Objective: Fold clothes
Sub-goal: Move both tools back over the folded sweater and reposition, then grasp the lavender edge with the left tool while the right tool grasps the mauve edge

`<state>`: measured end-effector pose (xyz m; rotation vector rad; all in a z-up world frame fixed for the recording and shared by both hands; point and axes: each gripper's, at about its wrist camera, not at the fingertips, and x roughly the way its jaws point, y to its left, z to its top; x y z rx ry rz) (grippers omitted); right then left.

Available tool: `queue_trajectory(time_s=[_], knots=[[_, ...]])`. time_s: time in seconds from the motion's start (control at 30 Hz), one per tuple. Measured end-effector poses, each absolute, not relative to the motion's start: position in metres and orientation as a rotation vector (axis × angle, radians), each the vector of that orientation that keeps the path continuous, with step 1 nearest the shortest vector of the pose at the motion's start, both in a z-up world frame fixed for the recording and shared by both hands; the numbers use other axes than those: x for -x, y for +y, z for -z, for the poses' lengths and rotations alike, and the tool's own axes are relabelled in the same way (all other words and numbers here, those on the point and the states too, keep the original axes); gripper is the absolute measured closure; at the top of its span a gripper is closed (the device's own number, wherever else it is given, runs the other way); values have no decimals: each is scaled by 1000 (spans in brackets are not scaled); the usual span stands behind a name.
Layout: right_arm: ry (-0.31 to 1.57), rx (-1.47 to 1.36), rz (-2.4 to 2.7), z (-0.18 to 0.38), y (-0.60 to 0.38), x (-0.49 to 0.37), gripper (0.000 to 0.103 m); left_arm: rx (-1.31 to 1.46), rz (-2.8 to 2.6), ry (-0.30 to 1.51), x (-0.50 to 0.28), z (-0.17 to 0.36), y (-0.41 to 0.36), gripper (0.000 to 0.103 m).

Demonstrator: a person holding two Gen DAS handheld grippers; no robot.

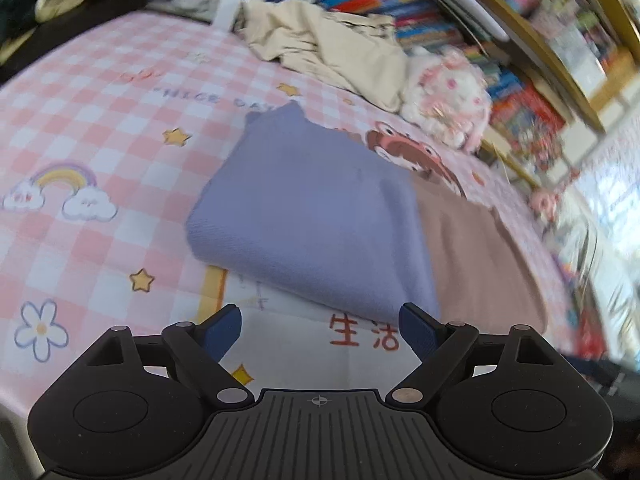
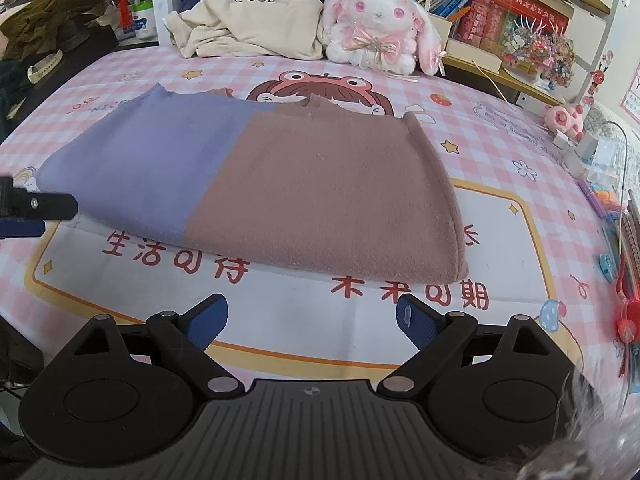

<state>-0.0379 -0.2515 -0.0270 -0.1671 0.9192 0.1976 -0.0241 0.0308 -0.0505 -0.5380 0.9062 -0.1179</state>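
A folded knit garment, lavender on its left part [image 2: 156, 160] and dusty pink-brown on its right part [image 2: 320, 200], lies flat on the pink checked cloth [image 2: 360, 332]. In the left wrist view the lavender part [image 1: 304, 216] is just ahead of my left gripper [image 1: 320, 328], which is open and empty above the cloth. My right gripper [image 2: 312, 320] is open and empty, a little short of the garment's near edge. The left gripper's tip [image 2: 36, 206] shows at the left edge of the right wrist view, beside the lavender end.
A crumpled beige garment [image 2: 256, 28] and a white-pink plush rabbit [image 2: 380, 24] sit at the table's far edge, before bookshelves [image 2: 500, 0]. Small toys, pens and a cable [image 2: 612, 208] crowd the right edge. Dark clothing [image 2: 48, 20] lies far left.
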Motion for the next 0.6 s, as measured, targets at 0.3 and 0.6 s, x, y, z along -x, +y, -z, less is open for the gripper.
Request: queue_trajectory(time_s=[0.3,0.6], knots=[[916,168,-185,24,-248,35,11,883,71,939,17,73,65,24],[906,182,-180,20,-245,33,11,1206,-88,821,9,94,85,24]])
